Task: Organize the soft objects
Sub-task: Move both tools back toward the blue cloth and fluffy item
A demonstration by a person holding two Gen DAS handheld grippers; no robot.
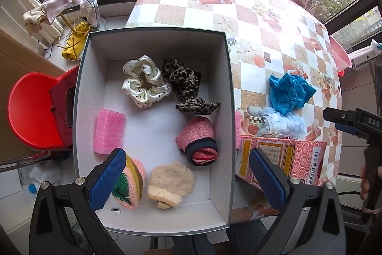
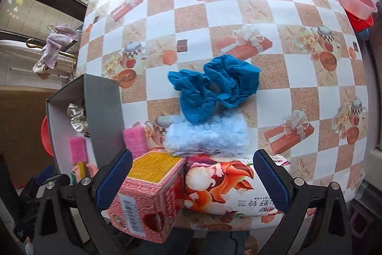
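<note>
The box (image 1: 152, 44) sits at the table's (image 1: 238, 16) left edge and already holds 7 soft items: a white scrunchie (image 1: 144, 80), a leopard scrunchie (image 1: 188, 87), a pink sponge (image 1: 108, 132), a rolled cloth (image 1: 198, 141), a beige mitt (image 1: 170, 184) and a striped piece (image 1: 130, 183). Outside it, 3 soft items remain on the table: a blue scrunchie (image 2: 214, 87), a pale fluffy piece (image 2: 205, 138) touching its near side, and a second pink sponge (image 2: 135, 141) against the box's outer wall. The left gripper (image 1: 186, 181) hovers over the box, fingers spread and empty. The right gripper (image 2: 193, 179) is also spread and empty, aimed at the 2 blue items from above a carton (image 2: 148, 195) and a printed pack (image 2: 226, 188). The step in hand appears to be picking the next loose item. Advance the right gripper past the carton and pack without striking them. Select 1 item only; the blue scrunchie overlaps the fluffy piece, so a low grasp at their seam may lift both. Straddle the scrunchie's raised folds, close until the fabric bunches, then lift clear before crossing the box wall. Release over the bare floor in the middle of the box.
</note>
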